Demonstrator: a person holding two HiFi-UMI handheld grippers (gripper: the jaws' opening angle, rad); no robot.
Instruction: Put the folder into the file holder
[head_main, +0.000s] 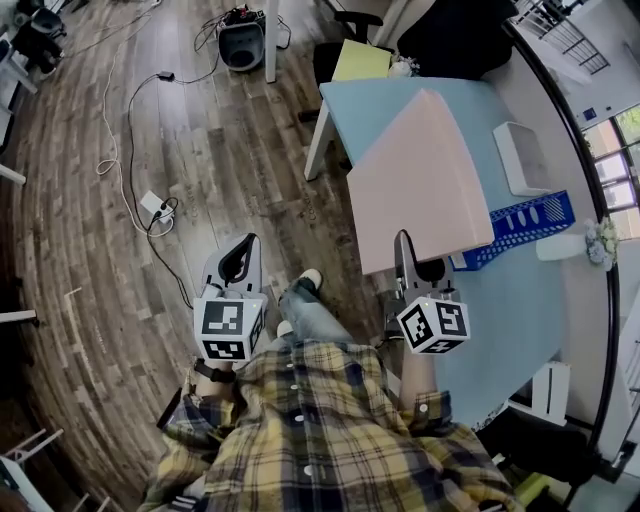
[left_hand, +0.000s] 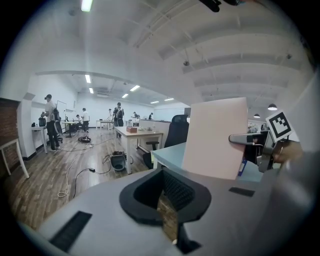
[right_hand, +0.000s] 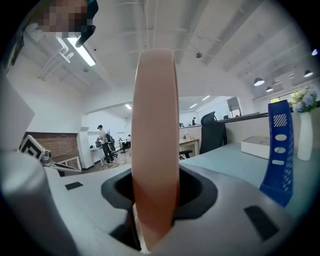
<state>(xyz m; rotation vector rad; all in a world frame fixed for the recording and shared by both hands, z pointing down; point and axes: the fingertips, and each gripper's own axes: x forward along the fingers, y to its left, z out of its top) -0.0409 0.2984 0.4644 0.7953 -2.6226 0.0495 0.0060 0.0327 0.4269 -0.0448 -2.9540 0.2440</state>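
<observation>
Right gripper view: thin pink card folder (right_hand: 156, 125) edge-on between right gripper (right_hand: 154, 200) jaws, clamped; left gripper (left_hand: 167, 210) jaws closed, empty.

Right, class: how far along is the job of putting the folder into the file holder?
Done: the pink folder is picked up, clamped in the right gripper. In hand: it hangs above the table, beside the blue file holder, not in it. To do: lower it into the file holder and let go. The left gripper carries nothing.
</observation>
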